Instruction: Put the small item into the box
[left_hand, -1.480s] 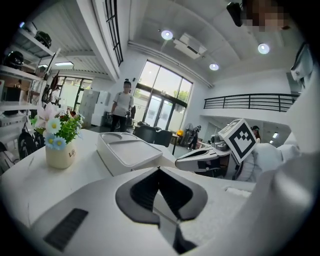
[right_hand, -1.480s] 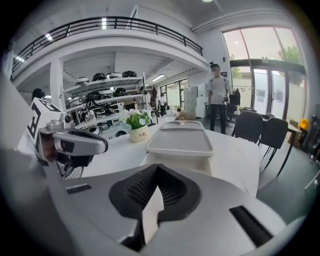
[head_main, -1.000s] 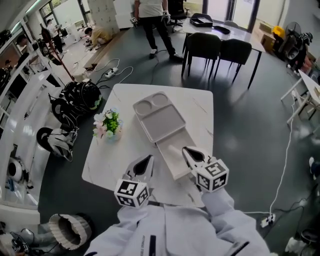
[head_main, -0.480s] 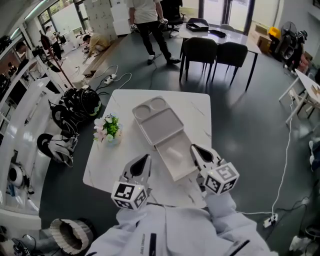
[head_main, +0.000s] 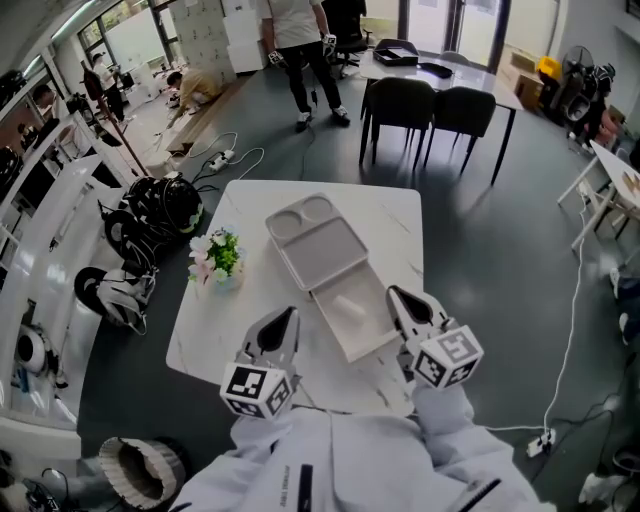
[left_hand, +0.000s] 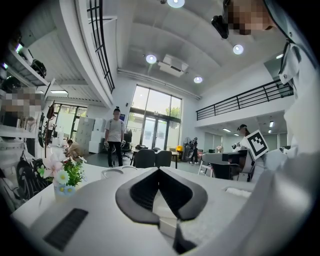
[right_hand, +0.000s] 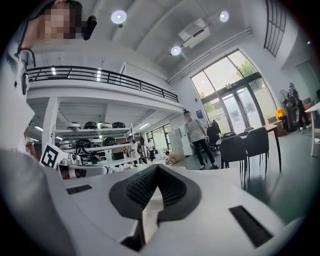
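An open white box (head_main: 368, 335) lies on the white table (head_main: 255, 290), its hinged lid (head_main: 315, 240) with two round wells folded back toward the far side. A small pale item (head_main: 351, 303) rests inside the box. My right gripper (head_main: 396, 295) hangs just off the box's right edge, shut and empty, and it also looks shut in the right gripper view (right_hand: 157, 167). Left of the box's near corner, my left gripper (head_main: 290, 317) is shut with nothing in it, jaws meeting at a point in the left gripper view (left_hand: 159, 170).
A small pot of flowers (head_main: 214, 255) stands at the table's left edge. Helmets and bags (head_main: 160, 205) sit on the floor to the left. Dark chairs (head_main: 430, 105) and a second table stand beyond, with a person (head_main: 300, 45) walking behind.
My right gripper has drawn back from over the box to its right side. The left gripper has barely shifted. The small item stays in the box.
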